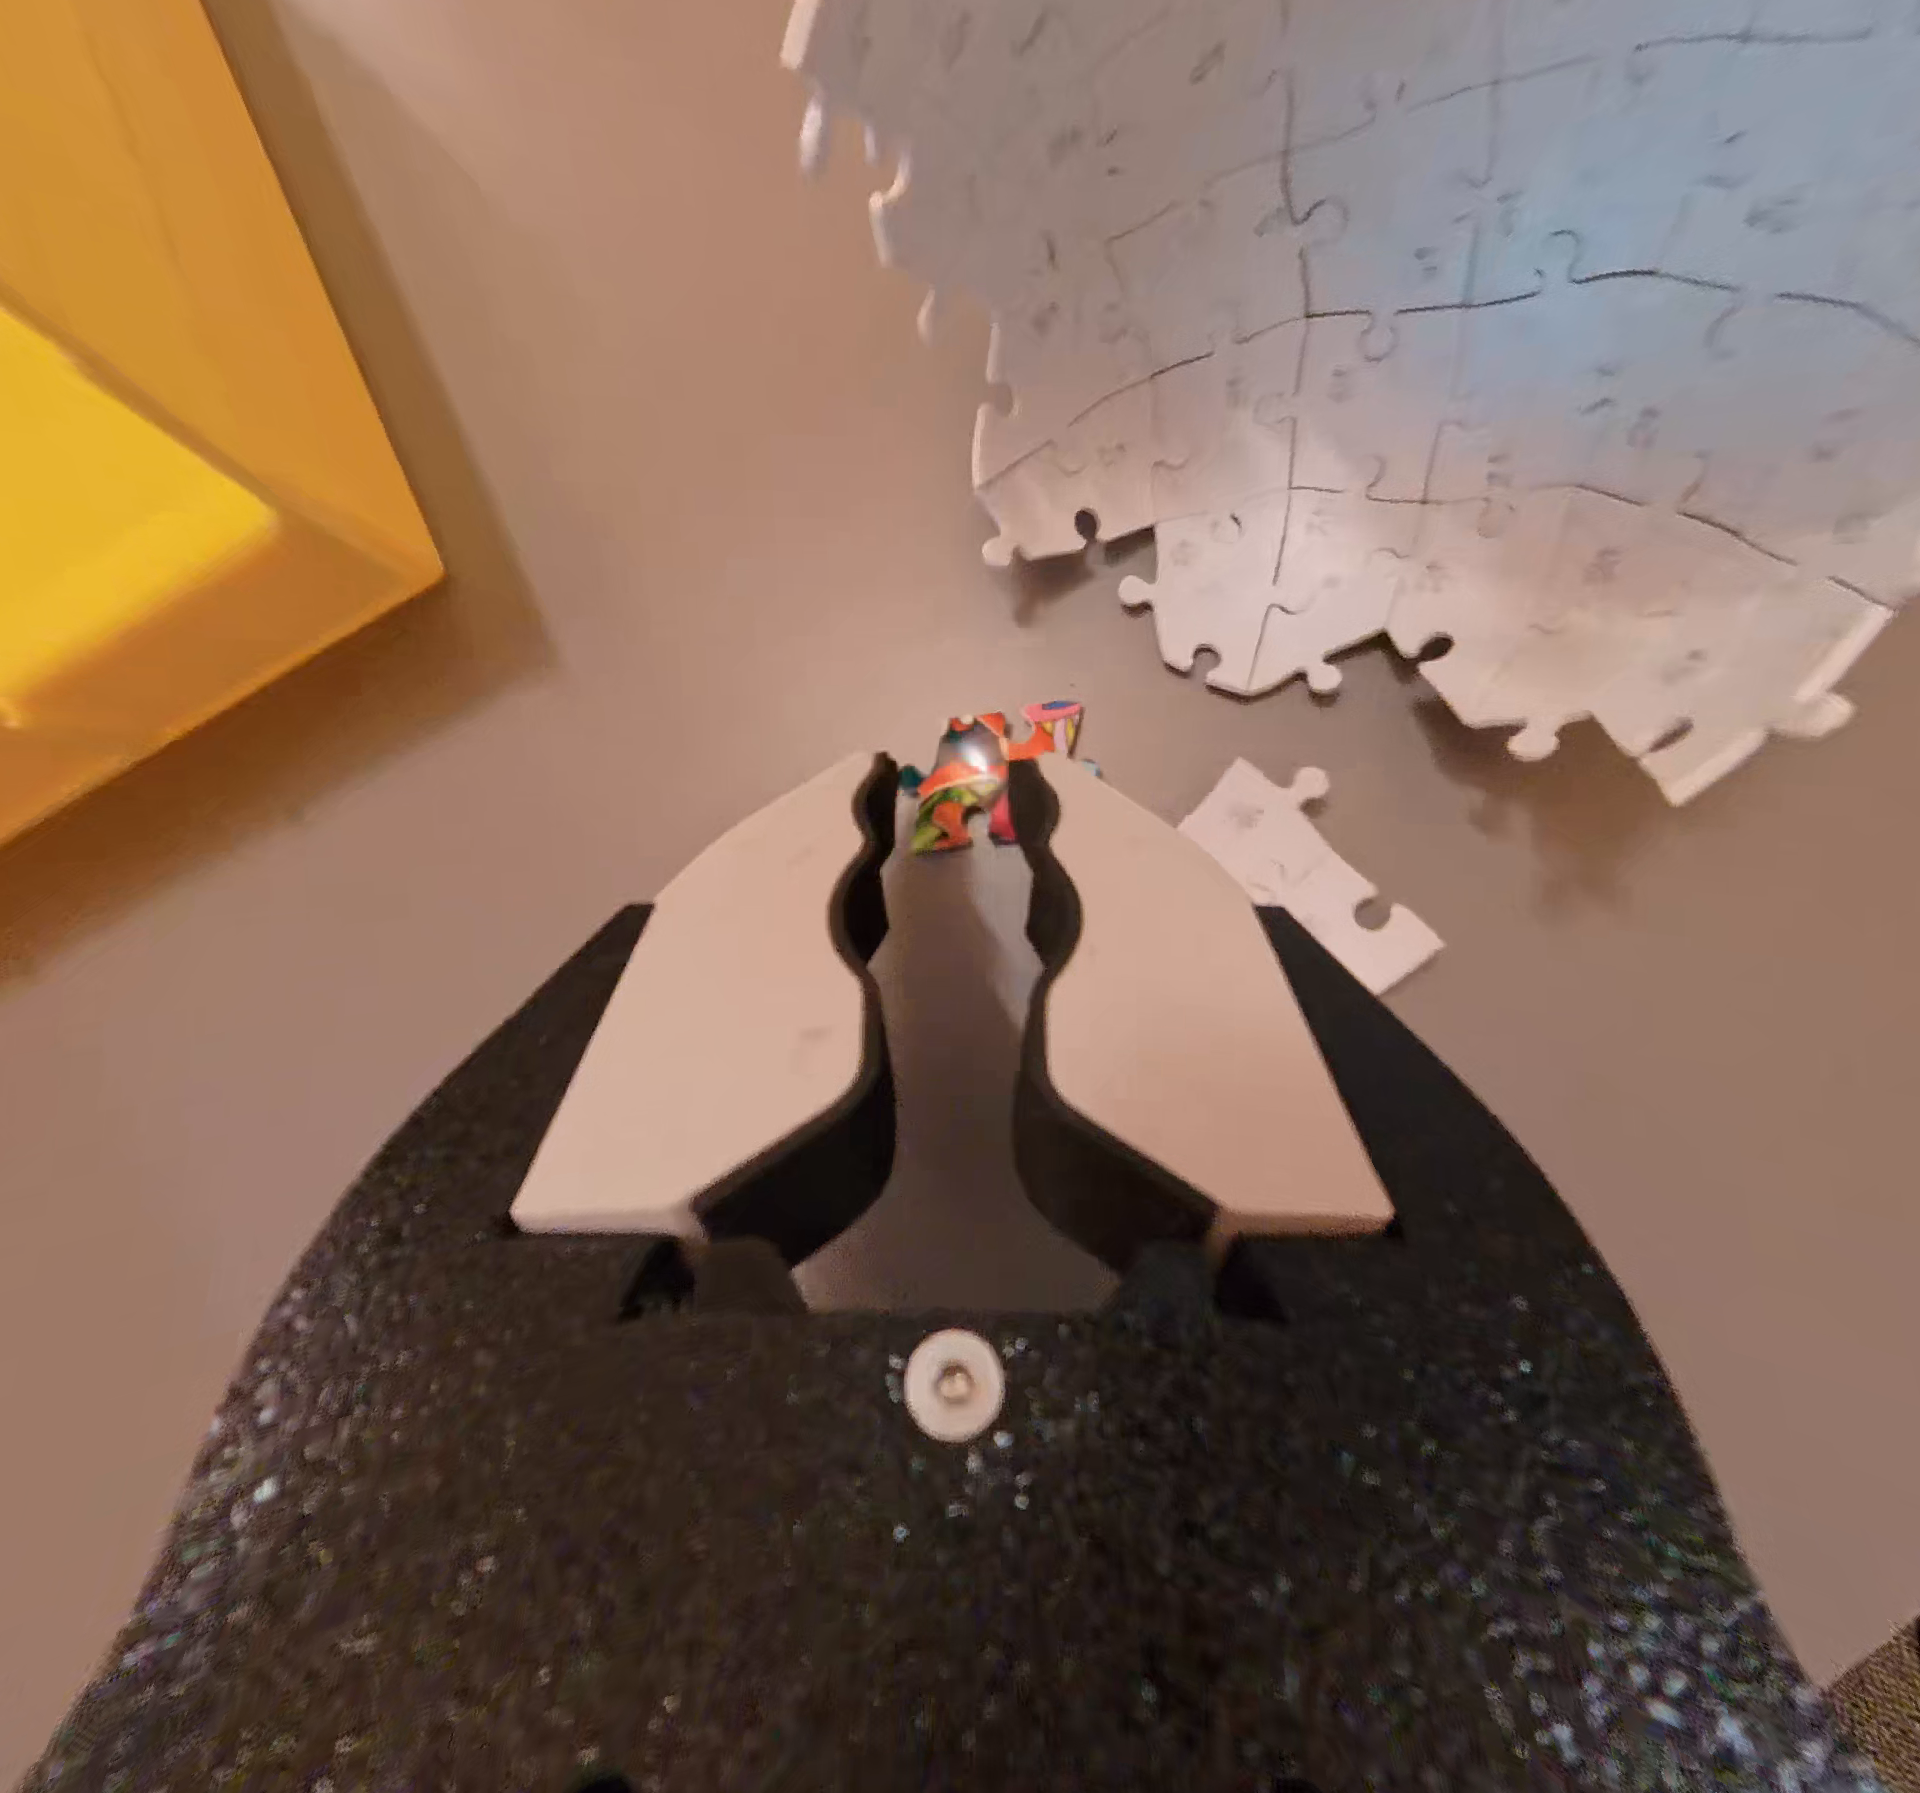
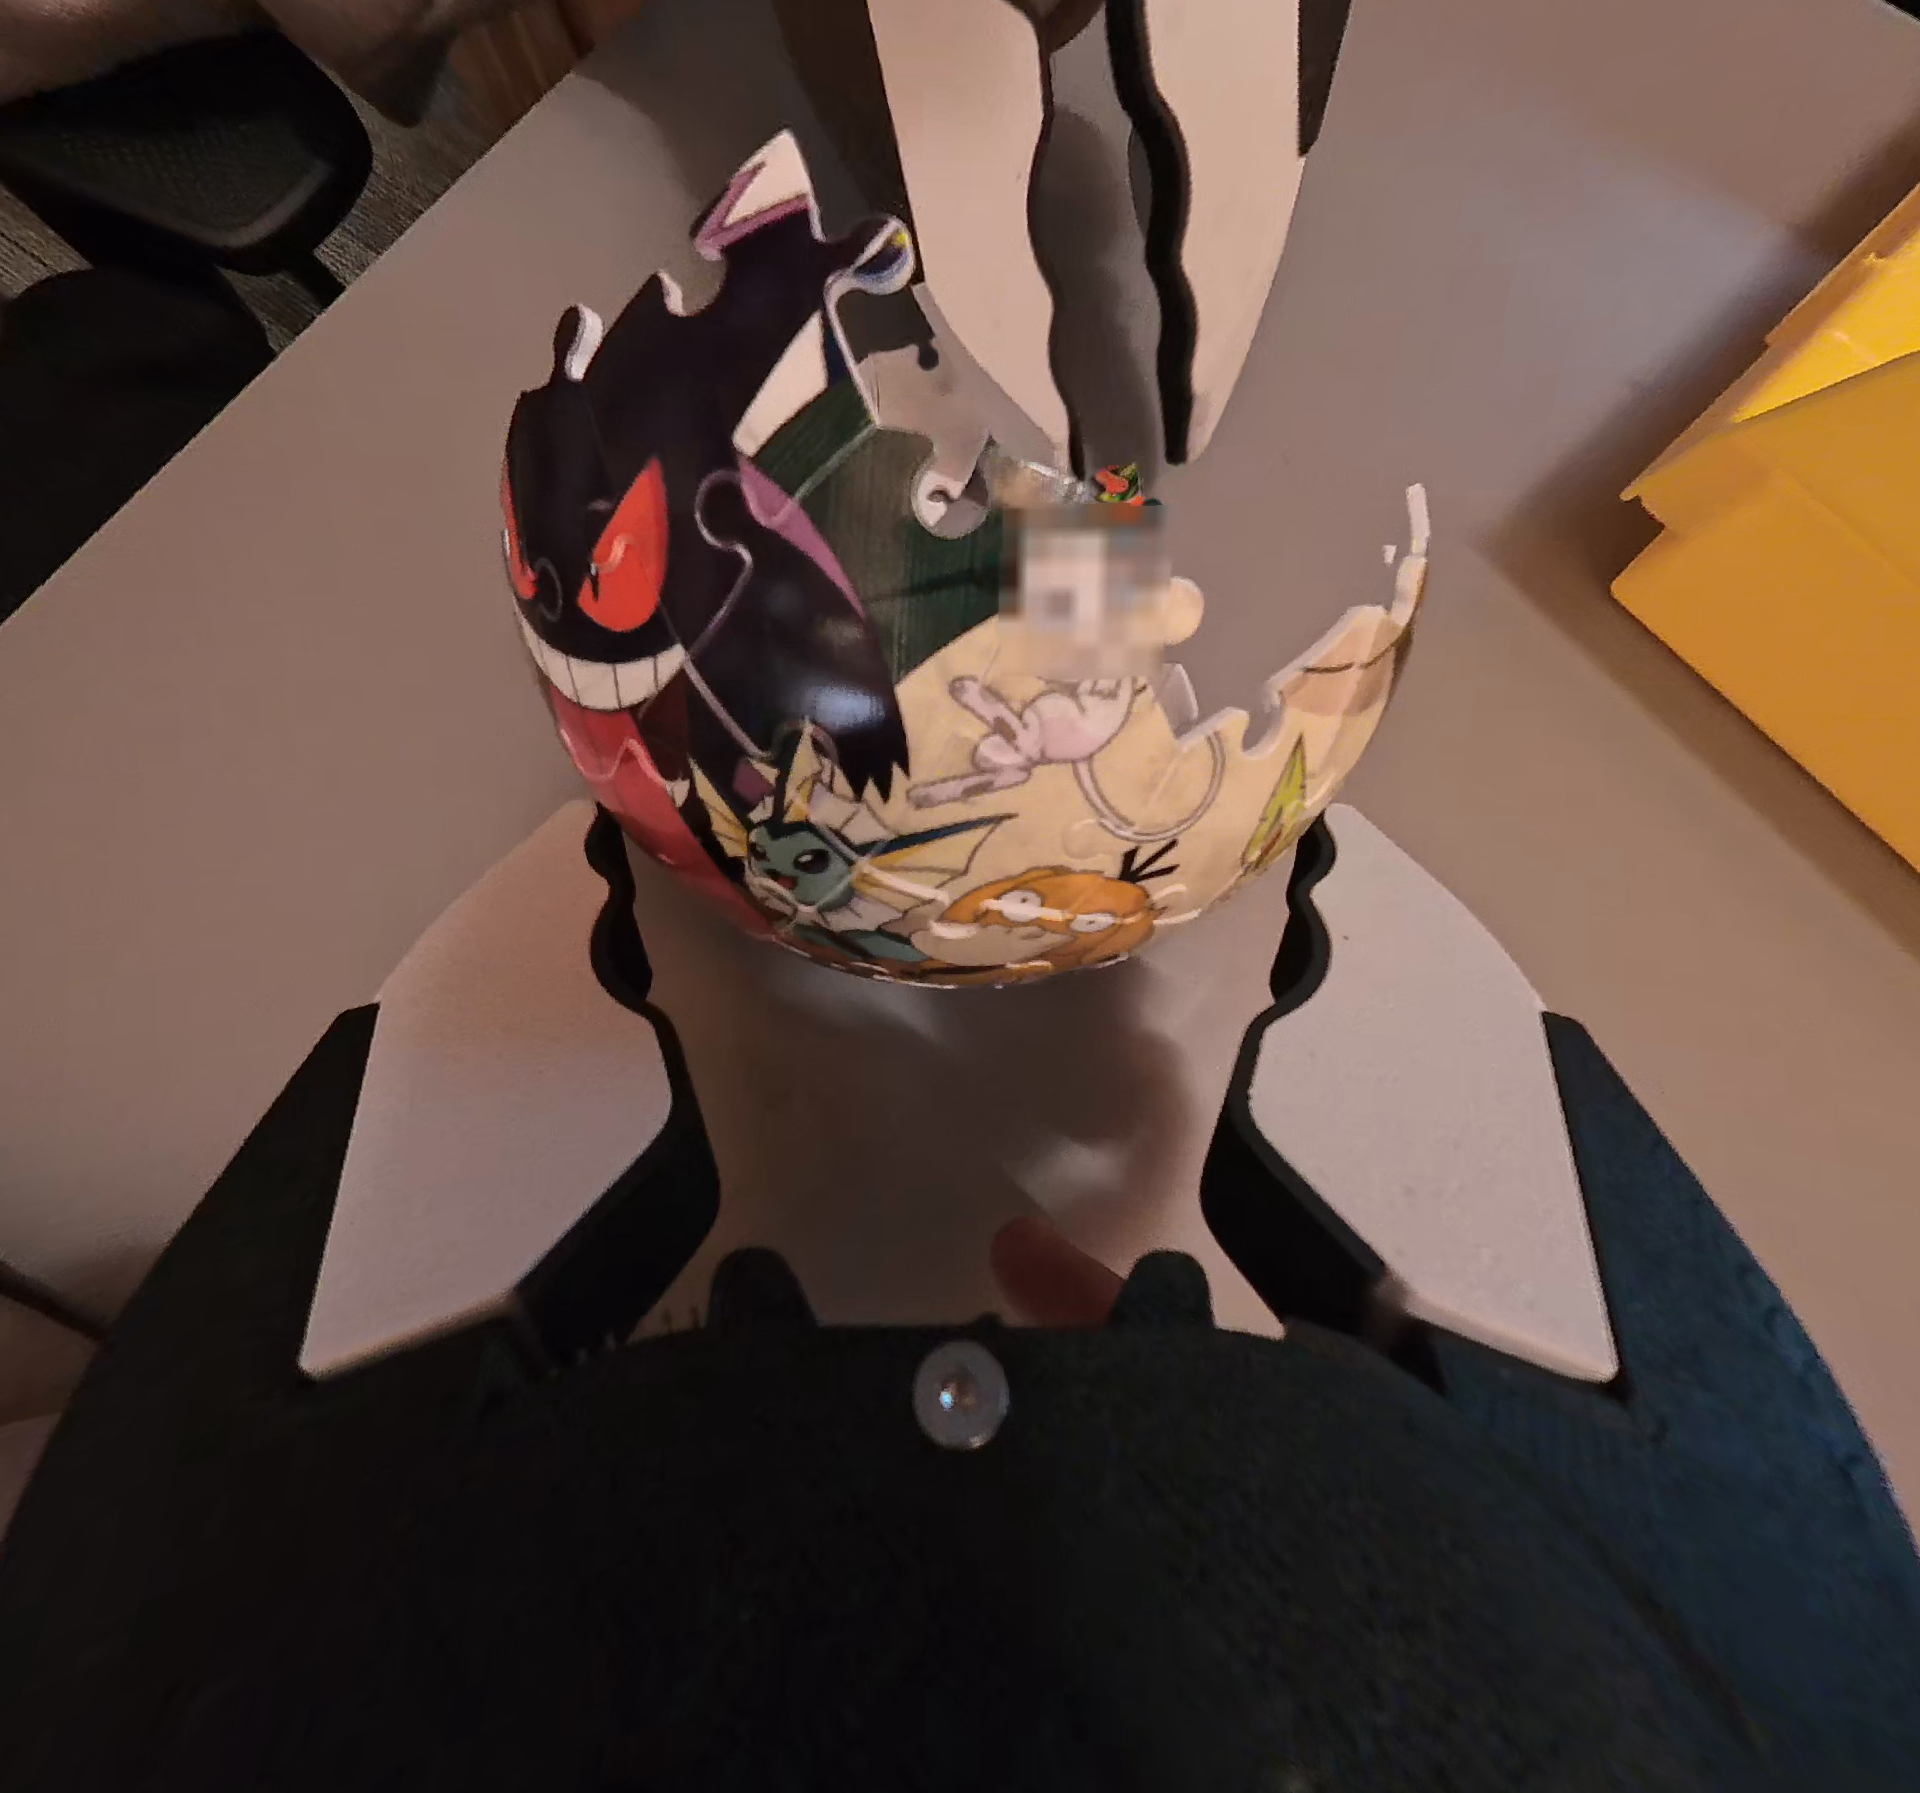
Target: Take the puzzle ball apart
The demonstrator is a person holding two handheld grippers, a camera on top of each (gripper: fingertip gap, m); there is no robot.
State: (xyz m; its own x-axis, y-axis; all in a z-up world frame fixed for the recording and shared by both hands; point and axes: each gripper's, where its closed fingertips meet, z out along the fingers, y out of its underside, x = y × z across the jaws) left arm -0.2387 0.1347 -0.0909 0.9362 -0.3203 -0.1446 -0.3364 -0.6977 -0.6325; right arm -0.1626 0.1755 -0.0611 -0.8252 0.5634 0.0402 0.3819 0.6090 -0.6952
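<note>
Right gripper (image 2: 956, 870): level, low over the table (image 2: 260, 704), jaws spread wide, cupping the lower sides of the puzzle ball (image 2: 935, 704), a partly dismantled shell with its top open.

Left gripper (image 1: 961, 793): pointed steeply down into the shell's open top, jaws narrowed, pinching a colourful puzzle piece (image 1: 971, 777).

Loose white piece (image 1: 1309, 870): just beside the left gripper's tips.

Yellow bin (image 2: 1787, 538): far right.
</note>
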